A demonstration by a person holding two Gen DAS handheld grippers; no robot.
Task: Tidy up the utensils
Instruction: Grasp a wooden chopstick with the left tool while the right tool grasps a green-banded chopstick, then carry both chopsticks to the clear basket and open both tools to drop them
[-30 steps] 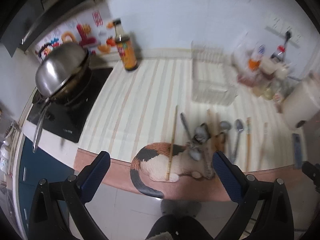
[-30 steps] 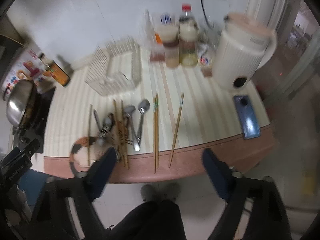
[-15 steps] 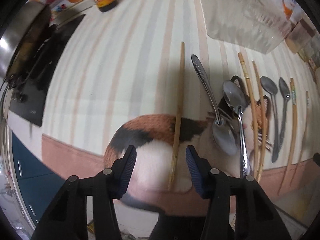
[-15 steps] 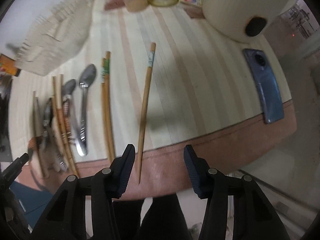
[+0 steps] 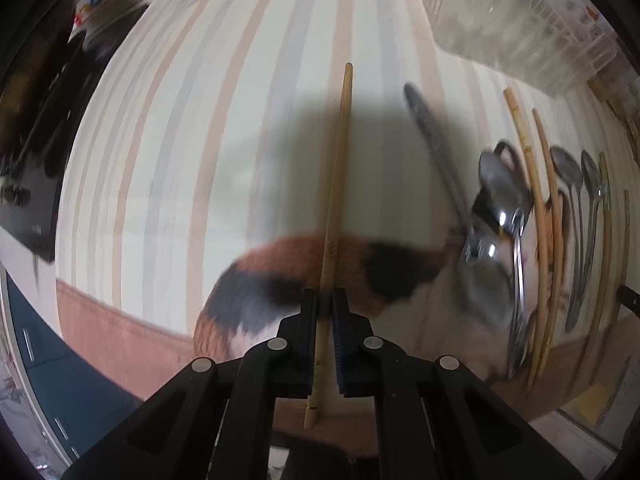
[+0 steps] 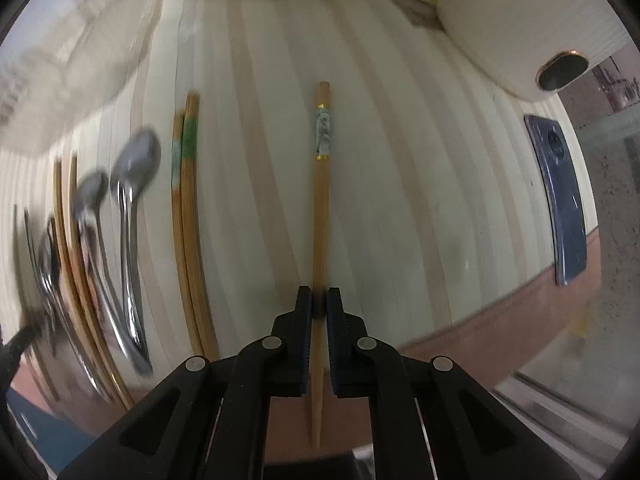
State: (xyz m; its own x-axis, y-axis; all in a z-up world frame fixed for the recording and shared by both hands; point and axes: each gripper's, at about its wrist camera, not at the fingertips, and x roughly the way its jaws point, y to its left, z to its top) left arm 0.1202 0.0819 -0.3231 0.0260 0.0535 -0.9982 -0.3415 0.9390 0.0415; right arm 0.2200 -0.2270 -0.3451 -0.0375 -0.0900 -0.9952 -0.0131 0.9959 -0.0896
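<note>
Each gripper, left (image 5: 325, 300) and right (image 6: 319, 295), is black plastic with dark-blue ribbed pads and round silver screws.

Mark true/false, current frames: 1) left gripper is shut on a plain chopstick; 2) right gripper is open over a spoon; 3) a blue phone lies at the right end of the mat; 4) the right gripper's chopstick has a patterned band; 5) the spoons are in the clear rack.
1) True. The left gripper has just closed, and its pads clamp the plain chopstick.
2) False. The right gripper has just closed on the banded chopstick, not a spoon.
3) True. The blue phone lies there.
4) True. The band is near its far end.
5) False. The spoons lie on the striped mat.
</note>
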